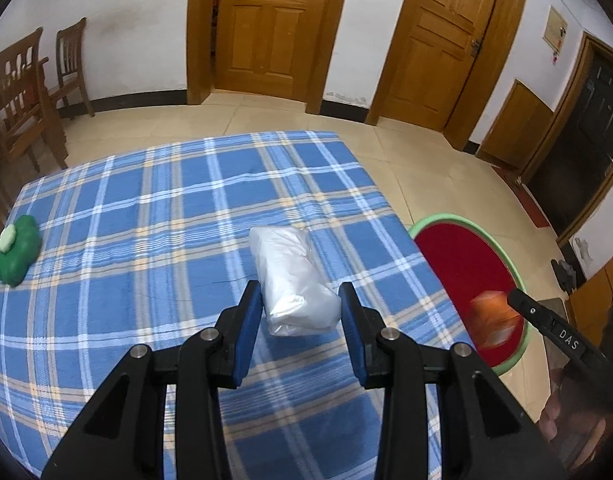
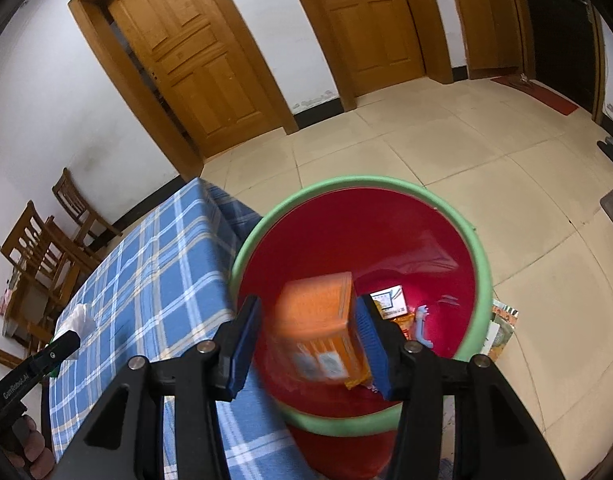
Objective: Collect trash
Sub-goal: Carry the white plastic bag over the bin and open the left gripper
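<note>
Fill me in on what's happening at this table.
A person with a gripper in each hand is clearing trash. The right gripper holds an orange carton over the red bin with a green rim beside the table; some packaging already lies inside. The left gripper is closed on a white plastic bag bundle over the blue plaid tablecloth. A green toy remains near the table's edge.

Even indoor light, fisheye-warped, motion-blurred.
</note>
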